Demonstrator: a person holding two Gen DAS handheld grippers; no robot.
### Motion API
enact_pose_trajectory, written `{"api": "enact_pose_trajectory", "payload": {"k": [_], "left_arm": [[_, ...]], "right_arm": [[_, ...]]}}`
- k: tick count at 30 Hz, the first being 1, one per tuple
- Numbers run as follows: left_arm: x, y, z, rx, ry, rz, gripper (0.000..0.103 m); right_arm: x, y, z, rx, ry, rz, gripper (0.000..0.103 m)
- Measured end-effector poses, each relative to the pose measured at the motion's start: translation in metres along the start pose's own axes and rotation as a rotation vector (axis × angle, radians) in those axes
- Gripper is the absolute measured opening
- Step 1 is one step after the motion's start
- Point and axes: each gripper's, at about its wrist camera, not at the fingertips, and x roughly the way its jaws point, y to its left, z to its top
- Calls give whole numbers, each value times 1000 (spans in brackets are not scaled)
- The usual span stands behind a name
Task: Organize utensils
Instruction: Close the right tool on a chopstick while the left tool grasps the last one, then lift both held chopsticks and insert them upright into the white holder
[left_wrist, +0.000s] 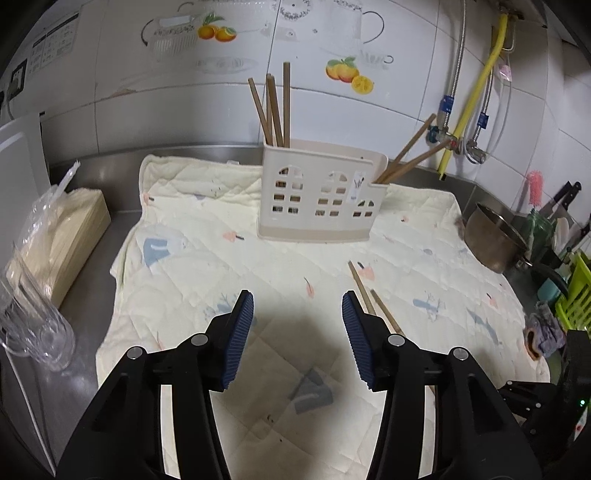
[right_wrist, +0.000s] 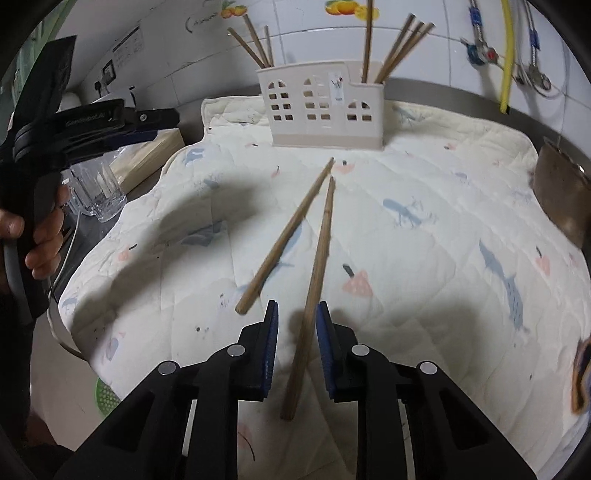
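A cream plastic utensil holder (left_wrist: 317, 195) (right_wrist: 325, 110) stands upright at the far side of a quilted mat (left_wrist: 258, 266) (right_wrist: 424, 258). Several wooden chopsticks stand in its left and right compartments. Two loose chopsticks lie on the mat. One chopstick (right_wrist: 314, 288) lies between the pads of my right gripper (right_wrist: 297, 314), whose jaws are narrowly open around it, not pressing it. The other chopstick (right_wrist: 286, 236) lies just left of it. My left gripper (left_wrist: 297, 310) is wide open and empty above the mat; the two loose chopsticks (left_wrist: 369, 295) show beside its right finger.
A steel pot (left_wrist: 495, 240) sits at the mat's right edge. A wooden box (left_wrist: 74, 236) and clear glasses (left_wrist: 33, 317) stand on the steel counter to the left. A green rack (left_wrist: 576, 295) is at far right. The tiled wall and pipes (left_wrist: 480, 85) are behind.
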Motion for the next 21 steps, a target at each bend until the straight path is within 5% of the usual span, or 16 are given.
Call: {"api": "enact_pose_trajectory", "payload": {"k": [21], "left_arm": [[21,-30,-40,28,123,-59,50]], "right_arm": [[4,-5,-12,48,7,-22,8]]}}
